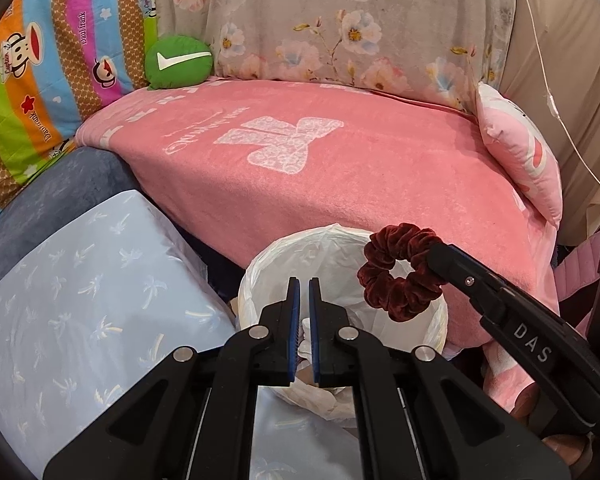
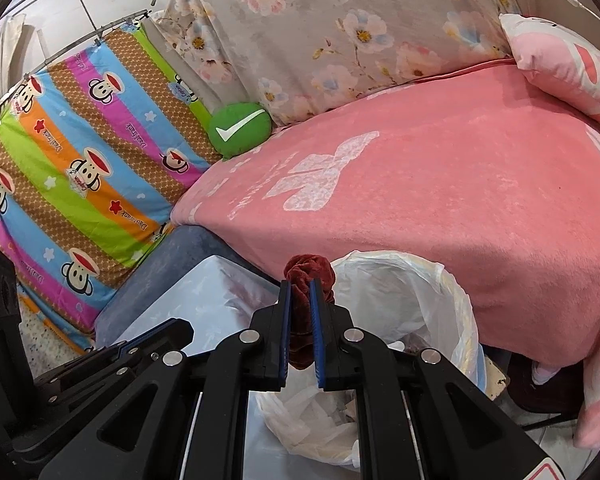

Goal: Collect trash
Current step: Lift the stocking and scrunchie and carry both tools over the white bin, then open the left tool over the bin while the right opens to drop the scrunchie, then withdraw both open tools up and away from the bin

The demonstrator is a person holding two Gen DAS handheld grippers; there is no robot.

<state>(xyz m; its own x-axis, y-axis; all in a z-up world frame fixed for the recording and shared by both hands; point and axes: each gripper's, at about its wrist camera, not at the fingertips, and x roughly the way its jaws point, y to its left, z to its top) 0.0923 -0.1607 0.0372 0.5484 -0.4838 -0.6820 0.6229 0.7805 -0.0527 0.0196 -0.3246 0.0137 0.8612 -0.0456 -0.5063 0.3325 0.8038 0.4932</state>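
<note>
**Scrunchie held over the bin, ready to drop**

The right tool point(image 2: 300, 316) is closed on a dark red velvet scrunchie point(image 1: 400, 274); the blue pads squeeze one side of the ring and the rest hangs free. In the left wrist view the scrunchie hangs just above the right part of the rim of the trash bin point(image 1: 256, 280), which has a white plastic liner. The left tool point(image 1: 304, 312) is nearly closed, with only a narrow gap between its pads, and it holds nothing; it hovers over the same opening.

To do this step well, I think the right tool should move a little more toward the middle of the opening before it opens, because the scrunchie is near the rim and could catch on the loose liner or fall outside. The left tool should stay out of the way of the fall.

Count: two tools, one scrunchie, one bin with one liner. On the bed I count one pink blanket point(image 1: 340, 168), one green cushion with a white tick point(image 1: 179, 63) and one pink pillow point(image 1: 528, 160). A light blue sheet with a palm pattern point(image 1: 80, 300) lies beside the bin
</note>
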